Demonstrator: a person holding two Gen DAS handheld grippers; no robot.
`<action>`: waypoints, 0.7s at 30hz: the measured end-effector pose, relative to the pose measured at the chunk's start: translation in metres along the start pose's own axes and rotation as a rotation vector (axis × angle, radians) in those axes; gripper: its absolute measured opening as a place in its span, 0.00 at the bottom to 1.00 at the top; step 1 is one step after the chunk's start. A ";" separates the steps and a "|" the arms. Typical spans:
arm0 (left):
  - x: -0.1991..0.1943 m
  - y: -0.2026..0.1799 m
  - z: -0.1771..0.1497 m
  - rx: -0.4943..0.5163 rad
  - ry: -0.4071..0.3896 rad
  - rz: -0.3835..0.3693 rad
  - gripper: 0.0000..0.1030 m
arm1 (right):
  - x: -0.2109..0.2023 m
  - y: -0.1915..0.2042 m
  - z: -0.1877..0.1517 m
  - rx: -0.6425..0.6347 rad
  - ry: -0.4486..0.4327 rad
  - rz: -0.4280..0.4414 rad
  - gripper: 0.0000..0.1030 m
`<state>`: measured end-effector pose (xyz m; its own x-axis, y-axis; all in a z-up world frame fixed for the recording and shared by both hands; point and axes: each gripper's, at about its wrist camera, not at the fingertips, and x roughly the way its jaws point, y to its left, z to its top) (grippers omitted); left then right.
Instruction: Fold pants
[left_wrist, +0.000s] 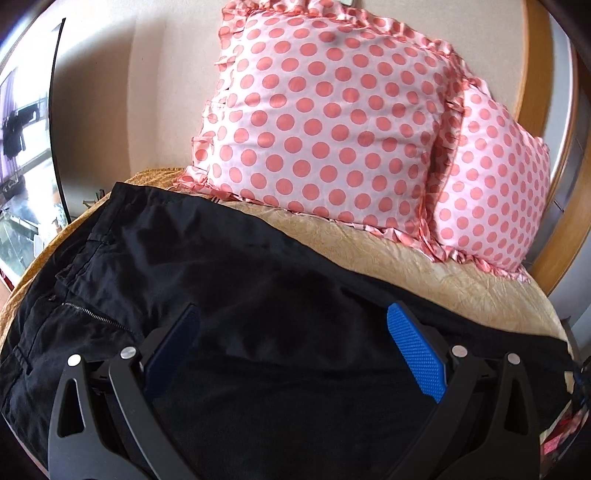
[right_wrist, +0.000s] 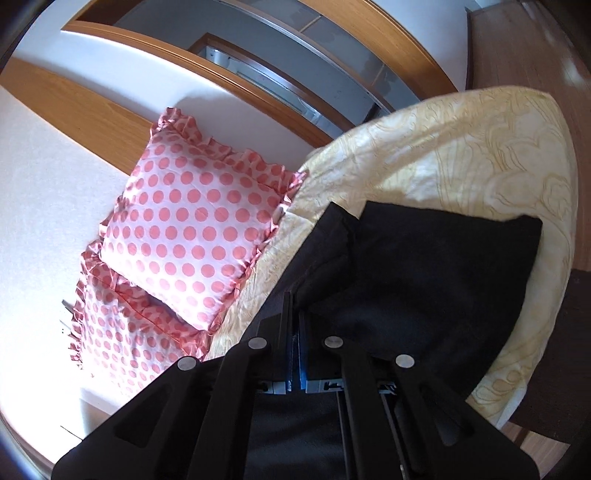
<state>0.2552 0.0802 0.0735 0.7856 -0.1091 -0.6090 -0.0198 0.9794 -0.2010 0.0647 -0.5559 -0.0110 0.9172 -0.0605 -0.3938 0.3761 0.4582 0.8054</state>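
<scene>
Black pants (left_wrist: 221, 258) lie spread on a yellow patterned bedcover (left_wrist: 443, 280), with the waistband and zipper (left_wrist: 96, 315) at the left of the left wrist view. My left gripper (left_wrist: 293, 314) hovers just over the pants, open, blue pads wide apart and nothing pinched. In the right wrist view the leg end of the pants (right_wrist: 424, 266) lies on the bedcover (right_wrist: 461, 147). My right gripper (right_wrist: 293, 299) is shut on an edge of the black fabric, which rises in a fold from the fingertips.
Two pink polka-dot pillows (left_wrist: 325, 122) (left_wrist: 491, 192) lean against the wall behind the pants; they also show in the right wrist view (right_wrist: 192, 221). A wooden door frame (right_wrist: 258, 85) stands beyond the bed. Wooden floor (right_wrist: 517, 55) lies past the bed's end.
</scene>
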 end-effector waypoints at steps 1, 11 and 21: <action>0.009 0.005 0.011 -0.030 0.011 0.006 0.98 | 0.001 0.000 0.000 0.000 0.001 -0.001 0.02; 0.128 0.043 0.082 -0.202 0.243 0.133 0.83 | 0.010 0.003 0.000 -0.067 0.022 -0.067 0.02; 0.190 0.040 0.089 -0.177 0.373 0.256 0.33 | 0.027 0.034 -0.007 -0.363 0.045 -0.250 0.02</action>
<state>0.4590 0.1142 0.0179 0.4676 0.0463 -0.8827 -0.3136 0.9423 -0.1167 0.1014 -0.5357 0.0030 0.7939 -0.1739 -0.5826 0.5079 0.7164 0.4783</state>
